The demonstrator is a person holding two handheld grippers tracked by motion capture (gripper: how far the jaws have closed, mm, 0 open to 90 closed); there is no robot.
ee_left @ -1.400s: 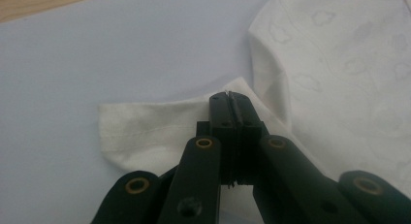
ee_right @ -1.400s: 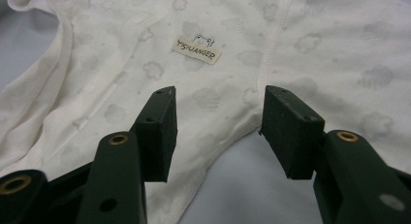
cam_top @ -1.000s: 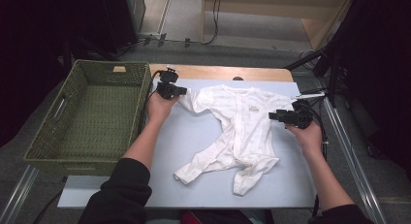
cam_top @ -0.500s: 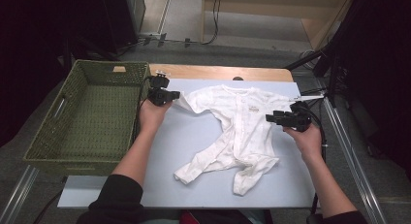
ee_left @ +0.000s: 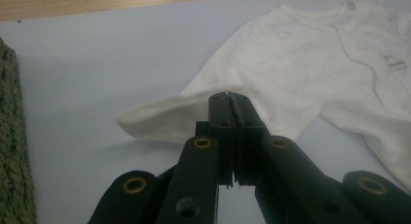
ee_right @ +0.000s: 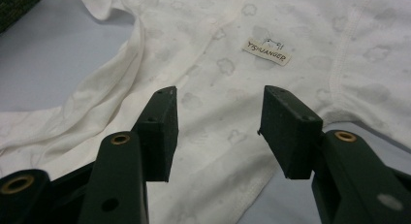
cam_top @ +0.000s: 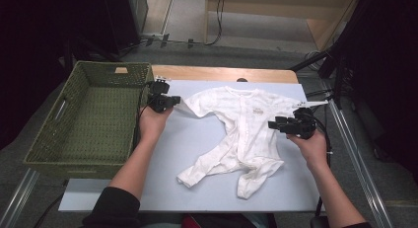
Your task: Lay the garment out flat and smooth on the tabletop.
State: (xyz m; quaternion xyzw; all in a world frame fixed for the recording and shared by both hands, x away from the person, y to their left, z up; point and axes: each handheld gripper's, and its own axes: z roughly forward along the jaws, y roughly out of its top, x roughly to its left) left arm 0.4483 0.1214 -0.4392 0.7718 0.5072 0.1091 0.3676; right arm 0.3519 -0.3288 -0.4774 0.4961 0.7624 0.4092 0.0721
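A: Where does the baby suit lie, and what grips it?

B: It lies spread face up on the pale counter, beside the woven basket. The left gripper is clenched on the sleeve, the cloth pinched between its closed jaws and drawn out sideways toward the basket, probably to flatten the garment for folding.

A: And the right gripper?

B: Released: its jaws stand apart over the chest, near the sewn label, holding nothing. It appears poised to pin or grasp the opposite side.
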